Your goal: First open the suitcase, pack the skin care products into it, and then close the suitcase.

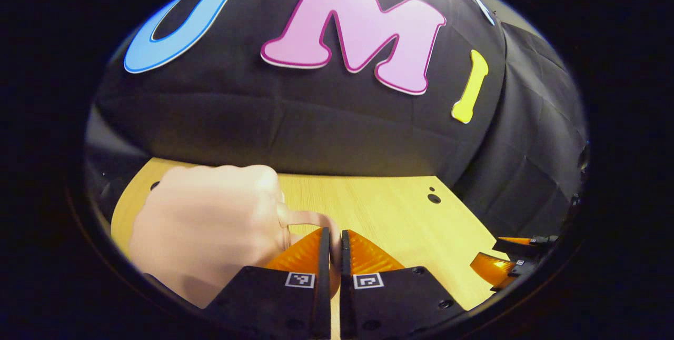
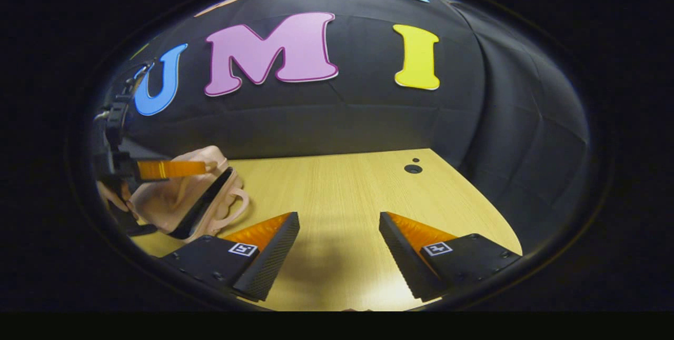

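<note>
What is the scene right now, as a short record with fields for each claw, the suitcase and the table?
left claw: shut on a loop of the pink suitcase
right claw: open, above the table, holding nothing
suitcase state: resting on the table, dark gap between its halves in the right gripper view, seemingly partly open
table: light wood

So the suitcase (image 1: 205, 224) sat on the tabletop (image 1: 389, 208) over at my left, with the booth wall right behind the far edge. My left gripper (image 1: 335, 248) was up against its right side, fingers pinched together on the little handle loop (image 1: 310, 219) sticking out of it. In the right gripper view the suitcase (image 2: 184, 198) was off to the left, lid partly up, and my right gripper (image 2: 339, 242) sat over bare tabletop (image 2: 337, 182), well apart from it.
</note>
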